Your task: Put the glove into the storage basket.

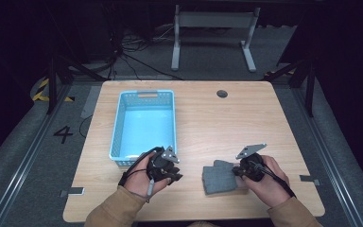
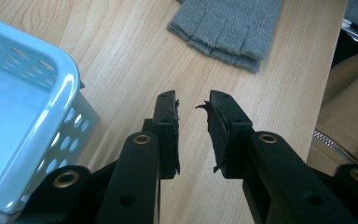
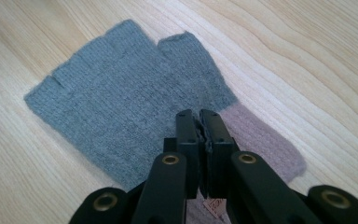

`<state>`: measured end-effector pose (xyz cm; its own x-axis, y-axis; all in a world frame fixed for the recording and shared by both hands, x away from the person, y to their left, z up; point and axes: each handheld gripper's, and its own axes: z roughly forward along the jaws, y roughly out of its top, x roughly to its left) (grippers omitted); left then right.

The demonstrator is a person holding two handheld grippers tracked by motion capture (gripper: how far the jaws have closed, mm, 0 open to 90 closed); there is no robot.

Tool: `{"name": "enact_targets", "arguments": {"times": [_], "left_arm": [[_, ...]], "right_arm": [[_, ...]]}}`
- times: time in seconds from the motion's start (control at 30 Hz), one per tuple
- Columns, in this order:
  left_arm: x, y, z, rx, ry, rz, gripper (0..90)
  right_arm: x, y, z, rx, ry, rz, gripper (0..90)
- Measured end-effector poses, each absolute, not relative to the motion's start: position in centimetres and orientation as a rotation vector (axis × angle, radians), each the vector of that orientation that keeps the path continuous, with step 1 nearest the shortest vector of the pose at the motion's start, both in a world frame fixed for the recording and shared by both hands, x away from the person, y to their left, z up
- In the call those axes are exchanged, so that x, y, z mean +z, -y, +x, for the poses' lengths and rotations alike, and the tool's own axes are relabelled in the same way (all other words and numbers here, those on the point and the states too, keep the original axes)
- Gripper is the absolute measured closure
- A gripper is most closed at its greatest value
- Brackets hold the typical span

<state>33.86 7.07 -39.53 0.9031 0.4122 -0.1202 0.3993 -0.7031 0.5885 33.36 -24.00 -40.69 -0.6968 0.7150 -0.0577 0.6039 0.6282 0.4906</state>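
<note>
Lying flat on the table (image 1: 264, 113), a grey fingerless glove (image 3: 121, 112) is found directly under the right claw (image 3: 204, 122), whose jaws are pressed together on the cuff edge; a small tag peeks out below them. The glove is judged to be gripped but not yet lifted, since its fabric is seen spread smooth against the wood ahead of the claw. A light blue basket (image 1: 144, 124) is noted well off to the far side of the left claw (image 2: 193, 109), just beside it in the left gripper view, with nothing seen inside. The transfer is judged to be barely begun: pick made, carry and drop left.

The right hand (image 1: 264, 177) is held low, claw pointed down and inward at the glove. The left hand (image 1: 144, 177) is rested near the basket's near corner, its jaws drawn nearly together on nothing, a narrow gap left between the pads, aimed across the table toward the glove.
</note>
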Motion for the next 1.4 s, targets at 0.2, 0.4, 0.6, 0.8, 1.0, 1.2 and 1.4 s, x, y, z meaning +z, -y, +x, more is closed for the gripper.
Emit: {"name": "enact_targets", "arguments": {"times": [0.2,0.4,0.6,0.8,1.0,1.2,1.4], "left_arm": [[-39.5,-7.1,33.9,0.028,-0.578,2.430,73.4],[-39.5,-7.0,33.8,0.027,-0.579,2.427,73.4],[-39.5,-7.1,33.9,0.026,-0.578,2.430,73.4],[-39.5,-7.1,33.9,0.027,-0.578,2.431,73.4],[-39.5,-7.1,33.9,0.026,-0.578,2.429,73.4],[-39.5,-6.9,33.9,0.027,-0.573,2.429,73.3],[-39.5,-6.4,33.7,0.019,-0.565,2.424,71.7]], "right_arm": [[-40.1,23.6,32.9,0.707,-2.593,1.053,87.4],[-40.8,23.4,33.1,0.667,-2.611,1.058,87.5],[-40.4,23.5,32.9,0.658,-2.601,1.053,87.4],[-40.4,23.7,32.9,0.641,-2.589,1.057,87.4],[-41.0,23.3,33.0,0.617,-2.601,1.061,86.5],[-40.9,23.6,33.1,0.645,-2.605,1.063,82.0],[-39.2,25.1,33.2,0.774,-2.544,1.092,75.4]]}}
